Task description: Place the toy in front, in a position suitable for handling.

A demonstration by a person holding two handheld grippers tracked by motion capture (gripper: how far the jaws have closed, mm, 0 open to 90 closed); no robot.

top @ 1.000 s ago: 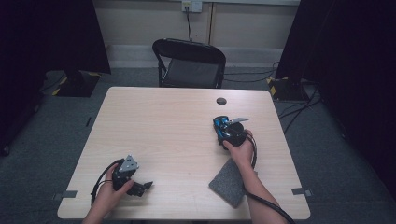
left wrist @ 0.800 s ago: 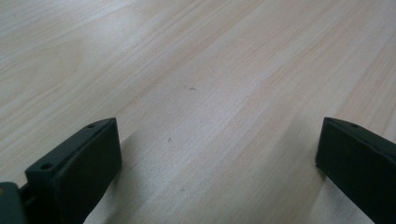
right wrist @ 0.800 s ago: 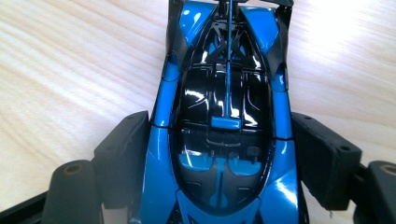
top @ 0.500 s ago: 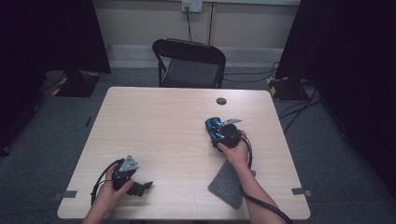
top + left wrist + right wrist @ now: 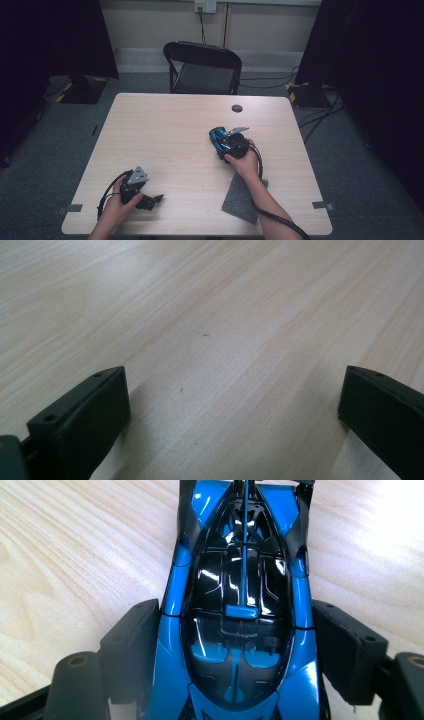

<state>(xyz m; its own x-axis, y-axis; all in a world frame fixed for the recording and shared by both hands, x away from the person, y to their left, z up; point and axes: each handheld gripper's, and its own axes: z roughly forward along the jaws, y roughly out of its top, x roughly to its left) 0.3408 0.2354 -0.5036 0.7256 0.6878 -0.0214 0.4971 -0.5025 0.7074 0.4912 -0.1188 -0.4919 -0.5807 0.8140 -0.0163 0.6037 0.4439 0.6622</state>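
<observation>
**Desk:** What am I seeing at right of centre in the high view?

**Operator:** I'm holding the right gripper (image 5: 223, 138) over the table (image 5: 165, 130), its jaws pinching a blue toy car (image 5: 218, 135) by the flanks. In the right gripper view the car (image 5: 240, 610) is running straight up the frame, nose away from me, both pads pressing on its sides. I'm gripping across the narrow body because that is probably the steadiest hold on a glossy shell.

**Desk:** And the left?

**Operator:** I'm resting the left gripper (image 5: 150, 201) at lower left, jaws spread wide with bare wood between them, parked so it's staying clear.

**Desk:** The grey patch at lower right?

**Operator:** A felt-like mat (image 5: 242, 197), lying partly under my right forearm near the table's edge. A small dark disc (image 5: 237, 108) is sitting at the far edge, well apart.
</observation>
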